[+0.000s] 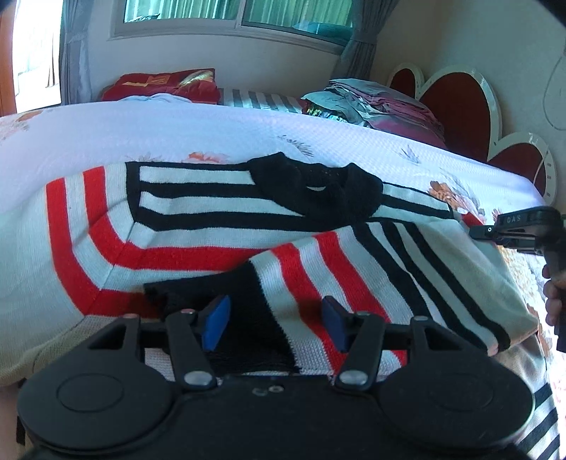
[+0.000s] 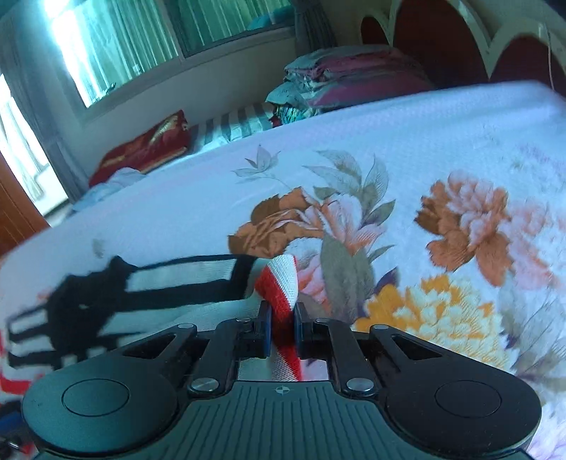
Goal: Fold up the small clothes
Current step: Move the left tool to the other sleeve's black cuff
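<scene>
Looking out over a floral bedspread [image 1: 212,131], white with orange and peach blooms. Behind it, a red cushion [image 1: 166,85] under the window [image 1: 240,14], a pile of folded bedding [image 1: 375,102] toward the red scalloped headboard [image 1: 456,106]. Nothing lying between either gripper and the garment.

Down on the bedspread, a small knit sweater [image 1: 198,212], white with red and black stripes, black collar [image 1: 318,191] facing the far side. One sleeve already laid across the body, its black cuff [image 1: 226,293] pointing back toward the near edge.

Left gripper [image 1: 276,327] spread wide, blue pads [image 1: 215,325] well apart, hovering right at the folded sleeve, black cuff sitting in the gap between the fingers, nothing pinched. Contact with the knit hard to judge from here.

Right gripper [image 2: 282,331] clenched tight on a red-and-white striped edge of the sweater [image 2: 279,279], fabric peaking up between the closed fingers, lifted a little off the bedspread.

From the left wrist: the whole garment, the fold, and the right gripper [image 1: 477,231] out at the sweater's far right edge, part of a hand [image 1: 553,293] below it. From the right wrist: only the collar and black stripes off to the left, blurred, plus a close look at the big printed flowers [image 2: 467,226] beside the pinched corner. Left gripper out of sight in that view.
</scene>
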